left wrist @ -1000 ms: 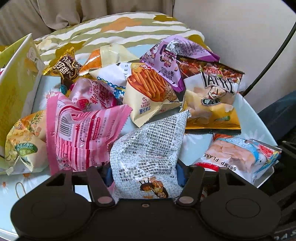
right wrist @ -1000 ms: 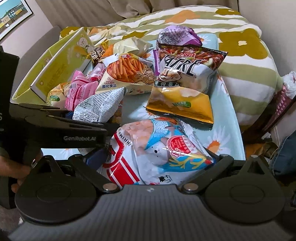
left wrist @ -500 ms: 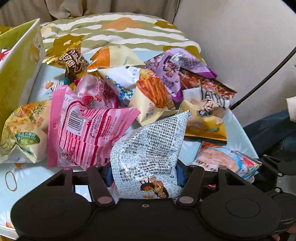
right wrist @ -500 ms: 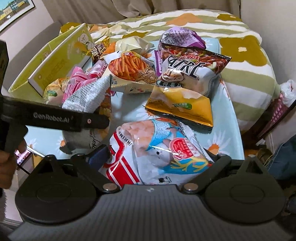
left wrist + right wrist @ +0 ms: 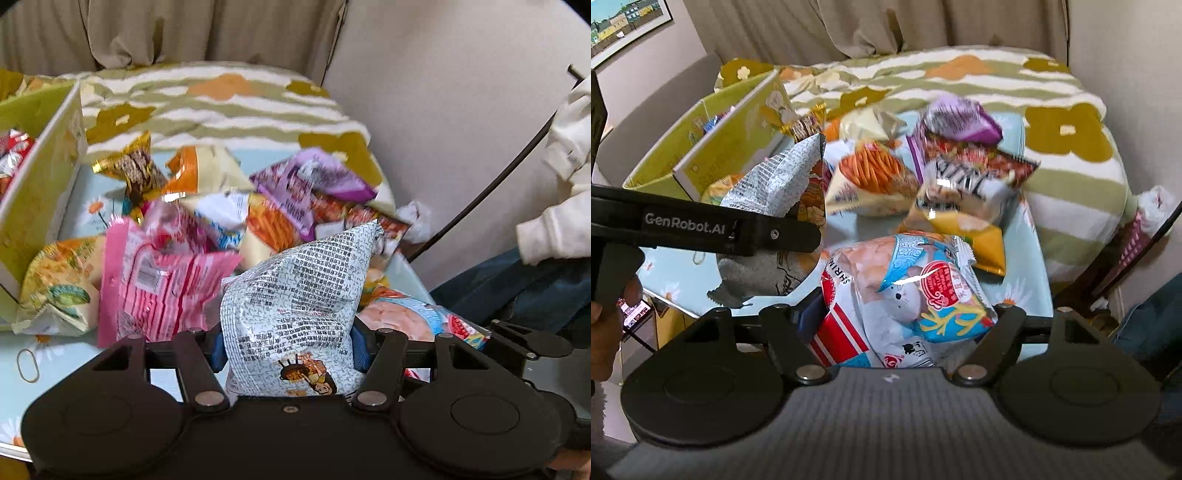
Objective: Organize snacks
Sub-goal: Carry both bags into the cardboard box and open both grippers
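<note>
The grey printed snack bag (image 5: 295,295) is clamped in the left gripper (image 5: 288,347), raised over the desk (image 5: 40,354). The shrimp flake bag (image 5: 905,295) is pinched in the right gripper (image 5: 905,325), near the yellow box (image 5: 701,155).

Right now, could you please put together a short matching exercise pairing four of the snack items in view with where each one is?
Things:
1. silver printed bag
2. shrimp flake bag
3. pink striped bag
4. yellow-green box

Places:
A. lying on the table among the loose snacks
B. held in the right gripper
C. standing at the table's left side
D. held in the left gripper

Pairs: 1-D, 2-B, 3-A, 4-C
</note>
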The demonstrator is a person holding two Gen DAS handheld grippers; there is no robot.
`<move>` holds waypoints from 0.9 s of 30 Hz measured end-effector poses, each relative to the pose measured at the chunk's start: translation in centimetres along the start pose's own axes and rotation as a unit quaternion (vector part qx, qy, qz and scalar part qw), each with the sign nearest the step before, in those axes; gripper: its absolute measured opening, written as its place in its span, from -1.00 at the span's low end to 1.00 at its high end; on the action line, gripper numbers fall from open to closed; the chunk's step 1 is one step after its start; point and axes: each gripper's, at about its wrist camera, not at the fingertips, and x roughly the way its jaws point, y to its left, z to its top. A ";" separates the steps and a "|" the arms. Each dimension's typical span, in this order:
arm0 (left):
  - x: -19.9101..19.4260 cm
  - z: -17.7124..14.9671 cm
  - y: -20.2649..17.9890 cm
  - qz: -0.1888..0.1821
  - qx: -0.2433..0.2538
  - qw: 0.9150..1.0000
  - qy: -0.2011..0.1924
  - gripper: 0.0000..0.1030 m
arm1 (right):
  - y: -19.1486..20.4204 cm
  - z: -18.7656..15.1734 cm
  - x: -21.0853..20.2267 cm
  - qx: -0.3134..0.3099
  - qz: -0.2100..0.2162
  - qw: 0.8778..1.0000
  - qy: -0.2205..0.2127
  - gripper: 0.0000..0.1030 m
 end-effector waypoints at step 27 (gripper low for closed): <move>-13.3 8.2 17.6 0.158 -0.053 0.976 -0.140 0.25 | 16.5 15.4 1.1 -0.097 0.084 0.986 -0.103 0.76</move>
